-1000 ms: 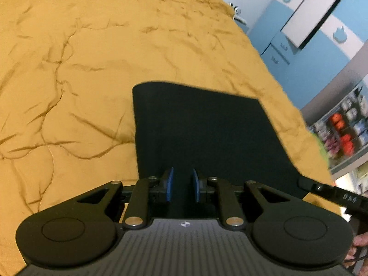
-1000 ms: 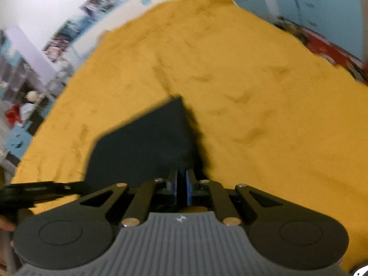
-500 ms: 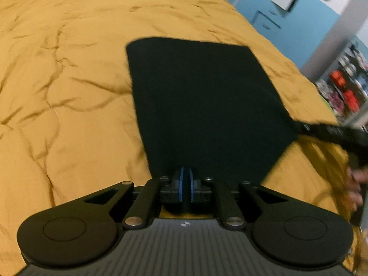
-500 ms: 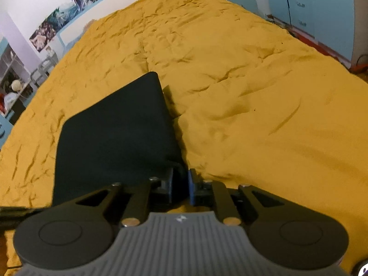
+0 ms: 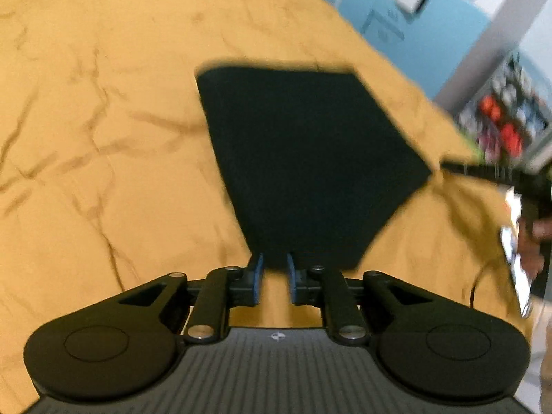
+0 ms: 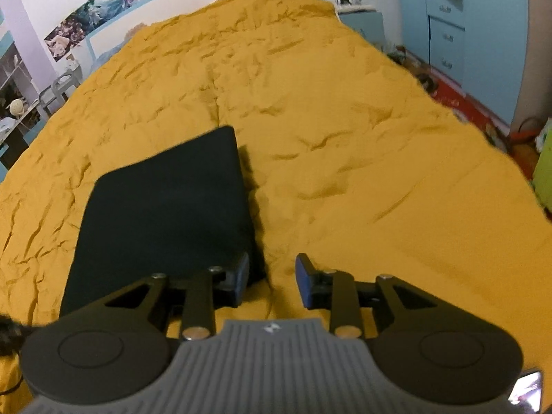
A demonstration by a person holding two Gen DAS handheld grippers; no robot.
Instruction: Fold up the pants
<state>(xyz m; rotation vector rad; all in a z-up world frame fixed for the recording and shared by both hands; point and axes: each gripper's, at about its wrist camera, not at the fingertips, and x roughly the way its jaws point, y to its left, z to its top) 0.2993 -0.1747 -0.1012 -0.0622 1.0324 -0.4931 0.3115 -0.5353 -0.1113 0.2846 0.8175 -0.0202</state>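
The black pants (image 5: 303, 158) lie flat as a folded rectangle on the yellow bedspread (image 5: 103, 138). My left gripper (image 5: 275, 277) is open a little, its blue pads at the near edge of the pants, holding nothing. In the right wrist view the pants (image 6: 165, 214) lie ahead to the left. My right gripper (image 6: 270, 283) is open wide and empty beside the pants' near right corner. The right gripper's tip also shows in the left wrist view (image 5: 483, 170) at the pants' right corner.
The rumpled yellow bedspread (image 6: 345, 138) fills most of both views. Blue cabinets (image 6: 465, 34) stand on the right, a red floor strip (image 6: 465, 103) runs along the bed's edge, and shelves (image 6: 13, 103) stand on the left. A hand (image 5: 531, 241) shows at the right edge.
Both grippers were shut on the near edge of the pants half a second ago. Both have opened and let go; the pants now lie flat on the bed. The left view is motion-blurred.
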